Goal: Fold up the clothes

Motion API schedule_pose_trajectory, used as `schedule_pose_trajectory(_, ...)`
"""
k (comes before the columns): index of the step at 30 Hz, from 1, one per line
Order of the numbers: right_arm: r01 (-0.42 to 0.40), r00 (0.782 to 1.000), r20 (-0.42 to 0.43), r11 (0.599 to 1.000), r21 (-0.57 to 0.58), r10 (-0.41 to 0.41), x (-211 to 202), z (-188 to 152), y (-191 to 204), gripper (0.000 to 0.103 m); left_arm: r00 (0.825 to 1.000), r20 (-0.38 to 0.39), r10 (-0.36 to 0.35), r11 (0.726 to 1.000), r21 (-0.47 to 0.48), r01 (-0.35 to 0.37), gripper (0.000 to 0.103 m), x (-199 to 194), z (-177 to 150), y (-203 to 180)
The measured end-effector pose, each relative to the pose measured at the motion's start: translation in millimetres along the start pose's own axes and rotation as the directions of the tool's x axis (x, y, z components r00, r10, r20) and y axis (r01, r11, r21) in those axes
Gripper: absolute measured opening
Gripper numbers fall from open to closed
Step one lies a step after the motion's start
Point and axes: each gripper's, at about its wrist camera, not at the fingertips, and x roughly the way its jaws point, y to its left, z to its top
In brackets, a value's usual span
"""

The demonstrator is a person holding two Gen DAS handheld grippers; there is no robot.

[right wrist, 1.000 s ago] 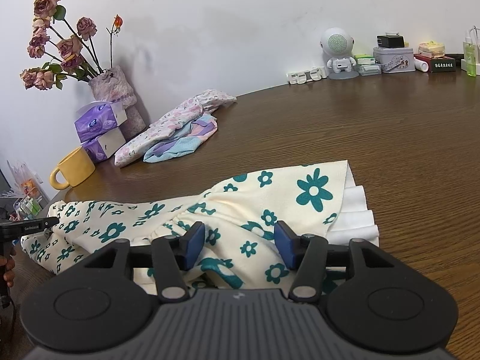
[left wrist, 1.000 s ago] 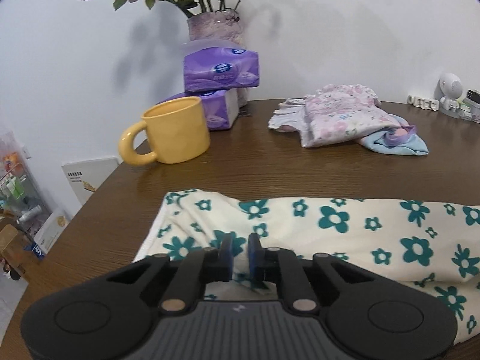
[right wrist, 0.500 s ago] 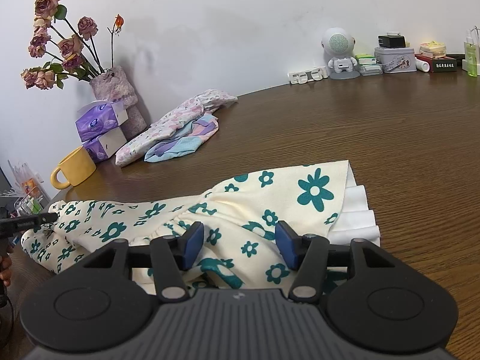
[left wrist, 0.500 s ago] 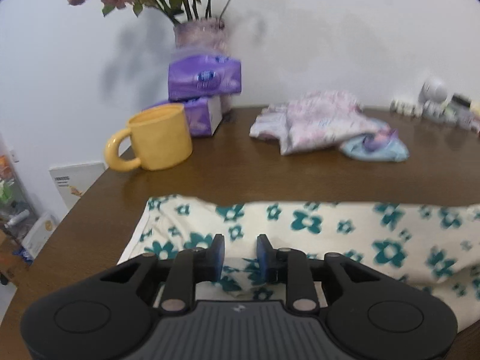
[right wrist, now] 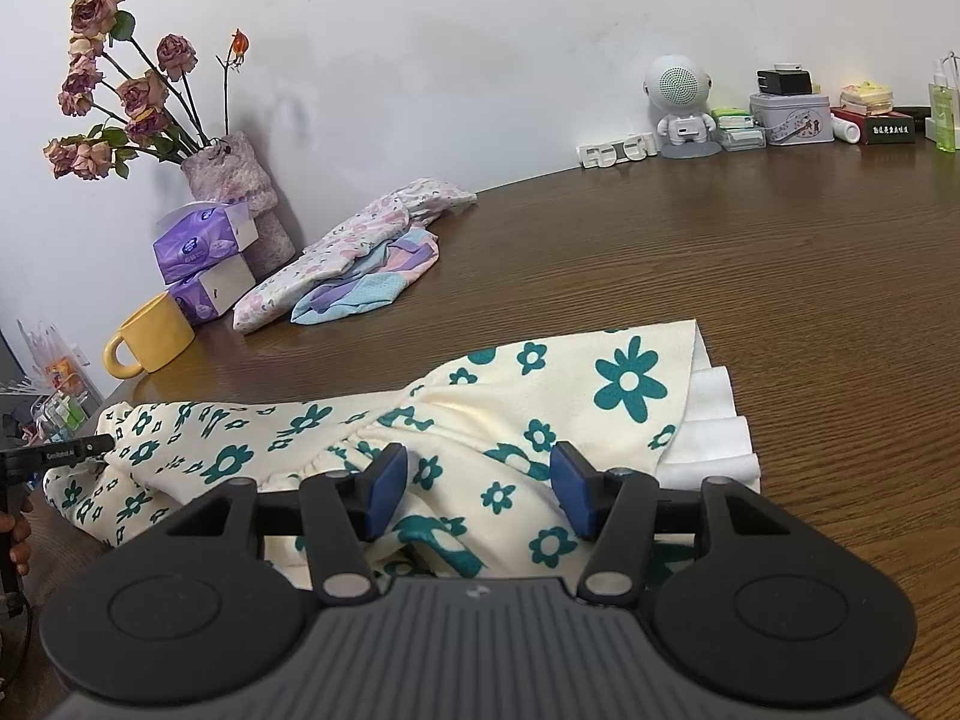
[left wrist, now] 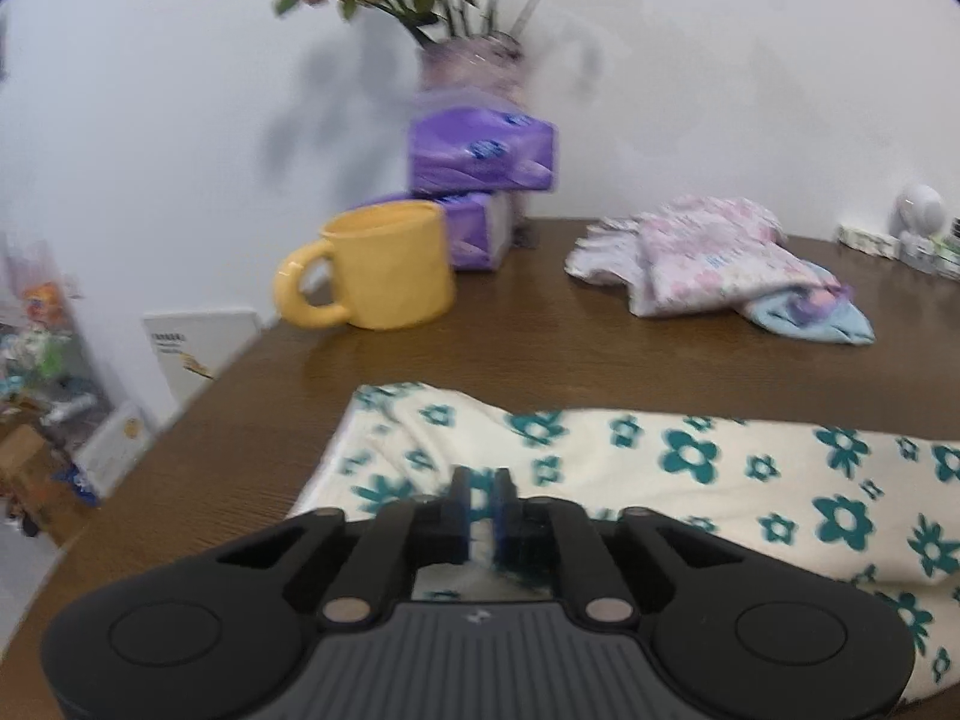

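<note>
This is a lived-in room of a home. Ahead of the tongs a brown wooden table [right wrist: 720, 276] runs back to a plain white wall [right wrist: 450, 30]. Far ahead to the left, dried roses [right wrist: 114, 90] stand in a mauve vase [right wrist: 231, 180], with two purple tissue packs [right wrist: 201, 240] stacked in front of it and a yellow mug [right wrist: 150, 336] nearer. Loose children's clothes [right wrist: 360, 252] lie heaped beyond the tongs. Far ahead to the right, along the wall, sit a small white robot-shaped speaker [right wrist: 681, 102], a tin [right wrist: 789, 117] and little boxes. Off the table's left edge, clutter [left wrist: 42, 360] crowds the floor.
</note>
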Motion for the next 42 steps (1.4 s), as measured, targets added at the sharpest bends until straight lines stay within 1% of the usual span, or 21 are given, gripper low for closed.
schedule_pose_trajectory(2, 0.0, 1.0, 0.0, 1.0, -0.001, 0.0, 0, 0, 0, 0.054, 1.0, 0.013, 0.006, 1.0, -0.009, -0.006, 0.004, -6, 2, 5)
schedule_pose_trajectory(6, 0.0, 1.0, -0.001, 1.0, -0.003, 0.0, 0, 0, 1, 0.054, 0.999, 0.016, -0.03, 0.999, -0.03, 0.03, 0.004, -12, 5, 10)
schedule_pose_trajectory(11, 0.0, 1.0, 0.0, 1.0, -0.002, 0.0, 0, -1, 1, 0.054, 0.999, 0.042, -0.016, 0.999, -0.048, 0.018, 0.004, -17, 8, 12)
schedule_pose_trajectory(14, 0.0, 1.0, 0.0, 1.0, -0.001, 0.0, 0, -1, 1, 0.054, 0.999, 0.048, 0.011, 0.998, -0.054, -0.008, 0.004, -19, 10, 20)
schedule_pose_trajectory(16, 0.0, 1.0, 0.0, 1.0, -0.002, 0.0, 0, -1, 1, 0.054, 0.999, 0.037, -0.008, 0.997, -0.075, 0.011, 0.004, -19, 10, 27)
schedule_pose_trajectory(17, 0.0, 1.0, 0.0, 1.0, -0.002, 0.0, 0, -1, 1, 0.054, 0.999, 0.027, -0.046, 0.996, -0.075, 0.048, 0.01, -18, 10, 26)
schedule_pose_trajectory(19, 0.001, 1.0, -0.001, 1.0, -0.004, -0.001, 0, -1, 1, 0.054, 0.993, 0.005, -0.12, 0.99, -0.074, 0.12, 0.016, -17, 11, 24)
schedule_pose_trajectory(20, 0.001, 1.0, -0.001, 1.0, -0.005, -0.001, 0, -1, 1, 0.054, 0.99, -0.006, -0.144, 0.988, -0.049, 0.143, 0.019, -16, 11, 17)
schedule_pose_trajectory(22, 0.0, 1.0, -0.001, 1.0, -0.004, 0.0, 0, -1, 1, 0.054, 0.99, -0.028, -0.141, 0.99, 0.007, 0.141, 0.02, -12, 12, 4)
schedule_pose_trajectory(25, -0.001, 1.0, -0.001, 1.0, -0.004, 0.001, 0, -1, 0, 0.055, 0.993, -0.065, -0.099, 0.994, 0.045, 0.102, 0.02, 1, 11, -6)
schedule_pose_trajectory(27, -0.001, 1.0, -0.001, 1.0, -0.004, 0.001, -1, -1, 0, 0.054, 0.993, -0.092, -0.078, 0.995, 0.049, 0.083, 0.021, 9, 8, -6)
schedule_pose_trajectory(29, -0.001, 1.0, -0.001, 1.0, -0.004, 0.001, -1, -1, 0, 0.055, 0.992, -0.091, -0.084, 0.996, 0.024, 0.087, 0.021, 10, 7, -4)
schedule_pose_trajectory(30, -0.001, 1.0, -0.001, 1.0, -0.004, 0.001, -1, -1, 0, 0.055, 0.992, -0.09, -0.087, 0.996, 0.01, 0.088, 0.017, 10, 7, -2)
schedule_pose_trajectory(31, -0.001, 1.0, -0.001, 1.0, -0.004, 0.001, -1, -1, 0, 0.055, 0.992, -0.089, -0.091, 0.996, -0.004, 0.091, 0.01, 10, 7, -1)
schedule_pose_trajectory(32, -0.001, 1.0, -0.001, 1.0, -0.004, 0.001, -1, -1, 0, 0.055, 0.991, -0.088, -0.104, 0.994, -0.028, 0.102, 0.006, 10, 7, 3)
schedule_pose_trajectory(34, -0.001, 1.0, -0.001, 1.0, -0.005, 0.001, -1, -1, 1, 0.055, 0.988, -0.085, -0.132, 0.989, -0.075, 0.126, 0.002, 10, 7, 10)
schedule_pose_trajectory(35, -0.001, 1.0, -0.001, 1.0, -0.004, 0.001, 0, -1, 1, 0.055, 0.986, -0.083, -0.146, 0.986, -0.099, 0.137, 0.0, 9, 7, 14)
schedule_pose_trajectory(38, -0.002, 1.0, -0.001, 1.0, -0.004, 0.002, 0, -1, 1, 0.055, 0.983, -0.064, -0.174, 0.971, -0.176, 0.161, 0.0, 4, 10, 29)
schedule_pose_trajectory(39, -0.002, 1.0, -0.001, 1.0, -0.004, 0.002, 0, -1, 1, 0.055, 0.983, -0.053, -0.176, 0.966, -0.2, 0.162, 0.0, 1, 10, 35)
schedule_pose_trajectory(42, -0.002, 1.0, -0.001, 1.0, -0.004, 0.002, 0, -2, 1, 0.055, 0.993, -0.011, -0.113, 0.964, -0.242, 0.107, 0.0, -13, 12, 57)
